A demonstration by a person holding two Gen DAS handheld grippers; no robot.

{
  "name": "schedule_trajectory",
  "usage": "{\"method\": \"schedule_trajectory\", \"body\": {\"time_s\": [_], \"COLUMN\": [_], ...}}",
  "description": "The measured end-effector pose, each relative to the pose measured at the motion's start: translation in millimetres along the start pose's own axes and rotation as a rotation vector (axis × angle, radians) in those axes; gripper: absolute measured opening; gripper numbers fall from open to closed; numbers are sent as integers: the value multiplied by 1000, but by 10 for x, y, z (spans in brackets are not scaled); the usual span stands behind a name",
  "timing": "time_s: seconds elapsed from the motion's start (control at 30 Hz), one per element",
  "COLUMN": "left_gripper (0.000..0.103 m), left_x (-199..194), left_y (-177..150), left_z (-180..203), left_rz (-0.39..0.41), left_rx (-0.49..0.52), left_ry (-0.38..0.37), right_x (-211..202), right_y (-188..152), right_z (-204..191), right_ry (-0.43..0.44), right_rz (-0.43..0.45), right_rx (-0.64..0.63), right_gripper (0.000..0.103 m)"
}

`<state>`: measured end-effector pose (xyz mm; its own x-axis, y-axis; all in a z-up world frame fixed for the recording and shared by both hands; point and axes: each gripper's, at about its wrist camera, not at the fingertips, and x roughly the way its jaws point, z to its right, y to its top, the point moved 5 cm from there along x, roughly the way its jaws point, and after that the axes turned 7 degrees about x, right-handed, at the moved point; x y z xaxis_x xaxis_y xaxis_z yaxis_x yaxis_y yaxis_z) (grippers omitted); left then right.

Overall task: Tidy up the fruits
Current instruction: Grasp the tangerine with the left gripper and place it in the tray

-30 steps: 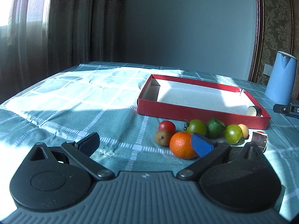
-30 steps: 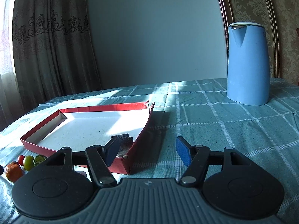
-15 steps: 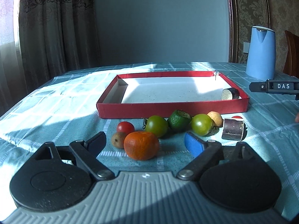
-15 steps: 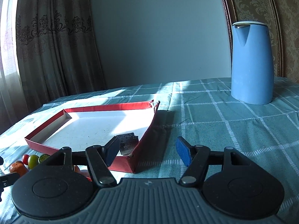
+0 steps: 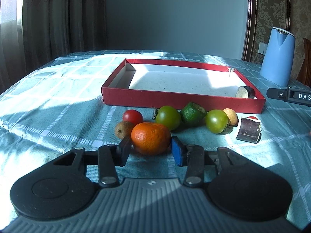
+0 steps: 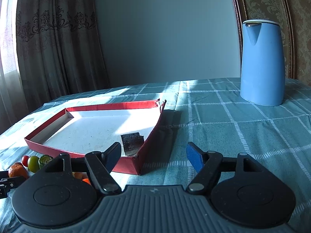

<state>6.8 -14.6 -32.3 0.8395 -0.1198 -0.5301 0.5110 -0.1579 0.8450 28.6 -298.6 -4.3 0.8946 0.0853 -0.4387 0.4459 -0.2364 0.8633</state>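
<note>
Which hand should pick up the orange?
Left. The left gripper has just been closing, with the orange between its fingers. The right gripper is open beside the red box, far from it.

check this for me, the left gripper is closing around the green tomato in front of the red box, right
Not quite: in the left wrist view the left gripper has just been closing around the orange mandarin, not a green tomato. The mandarin does lie in front of the red box.

We see only part of a red fruit (image 5: 252, 117) behind the dark cut piece (image 5: 249, 130); the right gripper (image 5: 289, 96) runs off the picture's edge.
</note>
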Motion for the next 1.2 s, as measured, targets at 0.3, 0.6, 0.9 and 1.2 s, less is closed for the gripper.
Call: {"method": "schedule_trajectory", "body": {"time_s": [0.3, 0.6, 0.9, 1.2], "left_gripper": [40, 40, 40, 41], "left_x": [-10, -25, -159, 59], "left_y": [4, 2, 218, 954], "left_z": [-20, -11, -90, -156], "left_rz": [8, 14, 50, 120], "left_rx": [-11, -8, -48, 5], "left_ry": [-5, 3, -1, 49], "right_x": [-65, -13, -1, 1], "right_y": [-168, -384, -384, -378], "right_z": [-62, -124, -73, -71], "right_ry": [-67, -230, -218, -212], "right_rz": [-73, -214, -235, -234], "right_rx": [-34, -119, -77, -69], "right_gripper": [86, 103, 103, 103]}}
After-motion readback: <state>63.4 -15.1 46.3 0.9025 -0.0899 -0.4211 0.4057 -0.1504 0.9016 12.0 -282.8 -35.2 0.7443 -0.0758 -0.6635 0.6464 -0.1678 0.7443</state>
